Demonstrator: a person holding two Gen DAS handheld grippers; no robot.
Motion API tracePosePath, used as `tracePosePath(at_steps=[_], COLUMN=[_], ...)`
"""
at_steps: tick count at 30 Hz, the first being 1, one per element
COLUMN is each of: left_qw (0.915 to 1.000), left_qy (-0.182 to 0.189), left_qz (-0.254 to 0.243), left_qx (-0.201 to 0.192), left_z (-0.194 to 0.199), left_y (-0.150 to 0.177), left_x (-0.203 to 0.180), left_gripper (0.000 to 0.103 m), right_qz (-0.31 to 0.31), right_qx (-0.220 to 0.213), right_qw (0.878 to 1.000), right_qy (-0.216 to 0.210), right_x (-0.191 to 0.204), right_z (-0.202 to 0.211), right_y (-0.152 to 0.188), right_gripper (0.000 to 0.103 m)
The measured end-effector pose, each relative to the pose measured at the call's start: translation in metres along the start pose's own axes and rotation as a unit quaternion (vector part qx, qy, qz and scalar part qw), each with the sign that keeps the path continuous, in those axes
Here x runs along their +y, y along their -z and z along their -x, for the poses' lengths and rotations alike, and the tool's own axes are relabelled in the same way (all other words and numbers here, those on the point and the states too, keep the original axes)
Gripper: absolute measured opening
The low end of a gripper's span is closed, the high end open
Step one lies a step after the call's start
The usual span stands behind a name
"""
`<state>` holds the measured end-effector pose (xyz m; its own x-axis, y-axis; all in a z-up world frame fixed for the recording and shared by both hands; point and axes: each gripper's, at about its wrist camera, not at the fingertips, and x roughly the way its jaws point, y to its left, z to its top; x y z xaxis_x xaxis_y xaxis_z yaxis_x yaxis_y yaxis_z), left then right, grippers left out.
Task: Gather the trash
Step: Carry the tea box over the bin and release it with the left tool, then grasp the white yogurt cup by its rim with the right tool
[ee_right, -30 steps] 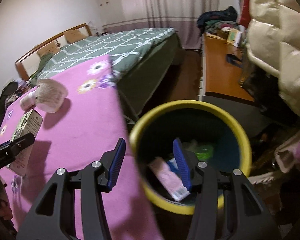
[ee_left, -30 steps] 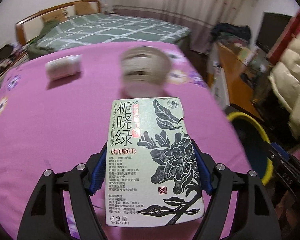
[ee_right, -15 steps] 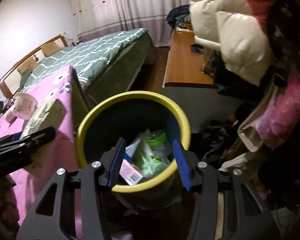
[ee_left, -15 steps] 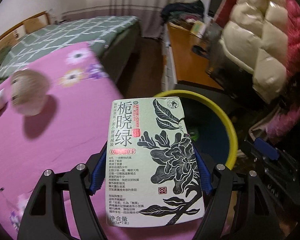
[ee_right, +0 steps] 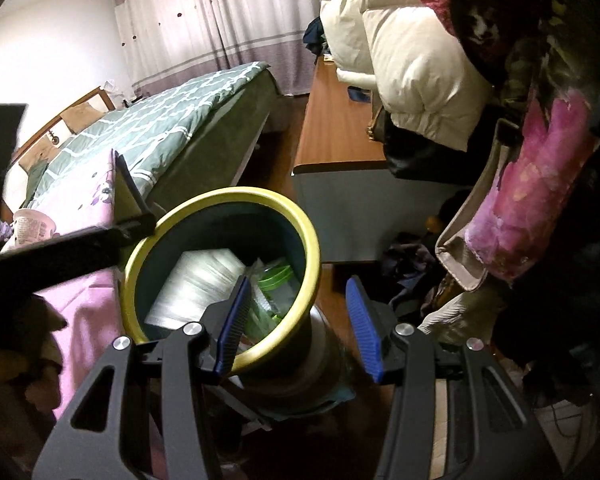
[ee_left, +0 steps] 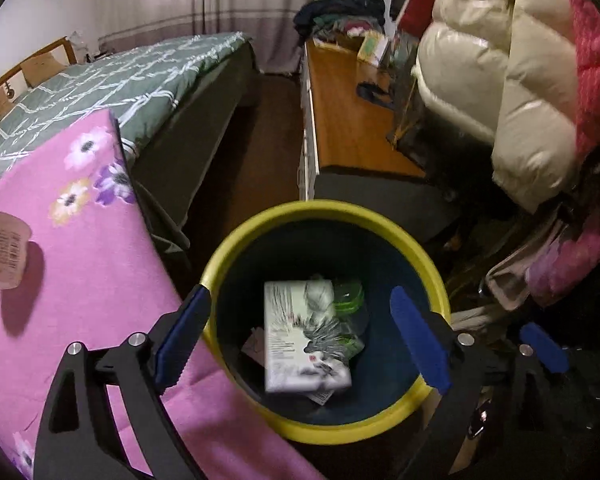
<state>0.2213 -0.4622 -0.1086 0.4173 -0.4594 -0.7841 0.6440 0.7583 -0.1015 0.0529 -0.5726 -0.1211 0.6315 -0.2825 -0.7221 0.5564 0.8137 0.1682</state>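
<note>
The pale green tea box (ee_left: 304, 344) is blurred, dropping into the yellow-rimmed bin (ee_left: 324, 208) on top of other trash. My left gripper (ee_left: 300, 292) hangs above the bin mouth; its jaws are opening wide and no longer touch the box. In the right wrist view the box (ee_right: 204, 284) is a white smear inside the bin (ee_right: 220, 194). My right gripper (ee_right: 298, 280) is open over the bin's near rim, gripping nothing. A paper cup (ee_left: 0, 248) lies on the pink cover (ee_left: 80, 280) at the left.
The bin stands on the floor against the pink-covered edge. Behind it are a green quilted bed (ee_left: 120, 80) and a wooden desk (ee_left: 340, 120). Puffy jackets (ee_left: 480, 80) hang close on the right. A clothes pile (ee_right: 412, 264) lies on the floor.
The left gripper swung from the pink cover to above the bin, opened, and let the tea box fall. The right gripper moved from over the bin's inside to its near rim.
</note>
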Motion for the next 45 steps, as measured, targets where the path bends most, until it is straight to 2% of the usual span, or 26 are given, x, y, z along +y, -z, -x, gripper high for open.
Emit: tracePosePath(at_steps=[5, 11, 19, 22, 29, 31, 35, 38, 45], left_qw=[0.9989, 0.9924, 0.9703, 0.9619, 0.947, 0.9438, 0.938, 0.9362, 0.9393], left_qy=[-0.005, -0.058, -0.163, -0.179, -0.216, -0.225, -0.232, -0.222, -0.192], left_qz=[0.037, 0.088, 0.162, 0.193, 0.225, 0.231, 0.247, 0.262, 0.278], left_qx=[-0.028, -0.063, -0.075, -0.076, -0.076, -0.074, -0.075, -0.076, -0.063], left_z=[0.041, 0.099, 0.146, 0.153, 0.156, 0.156, 0.153, 0.151, 0.137], left_y=[0.009, 0.044, 0.097, 0.107, 0.123, 0.127, 0.135, 0.14, 0.146], left_x=[0.041, 0.119, 0.239, 0.281, 0.362, 0.38, 0.405, 0.415, 0.418], left_gripper=[0.092, 0.096, 0.098, 0.098, 0.098, 0.098, 0.098, 0.098, 0.098], right_qz=[0.016, 0.048, 0.105, 0.128, 0.166, 0.17, 0.185, 0.191, 0.188], right_qx=[0.004, 0.011, 0.011, 0.014, 0.025, 0.029, 0.042, 0.05, 0.067], right_qw=[1.0, 0.998, 0.989, 0.984, 0.969, 0.965, 0.959, 0.959, 0.963], right_qy=[-0.015, -0.039, -0.1, -0.125, -0.18, -0.198, -0.213, -0.201, -0.182], right_x=[0.018, 0.058, 0.145, 0.185, 0.278, 0.3, 0.341, 0.361, 0.384], right_z=[-0.002, -0.007, -0.013, -0.016, -0.022, -0.025, -0.037, -0.05, -0.077], right_y=[0.001, 0.0, -0.012, -0.016, -0.026, -0.029, -0.029, -0.029, -0.037], right_gripper=[0.048, 0.047, 0.047, 0.048, 0.048, 0.056, 0.066, 0.071, 0.078])
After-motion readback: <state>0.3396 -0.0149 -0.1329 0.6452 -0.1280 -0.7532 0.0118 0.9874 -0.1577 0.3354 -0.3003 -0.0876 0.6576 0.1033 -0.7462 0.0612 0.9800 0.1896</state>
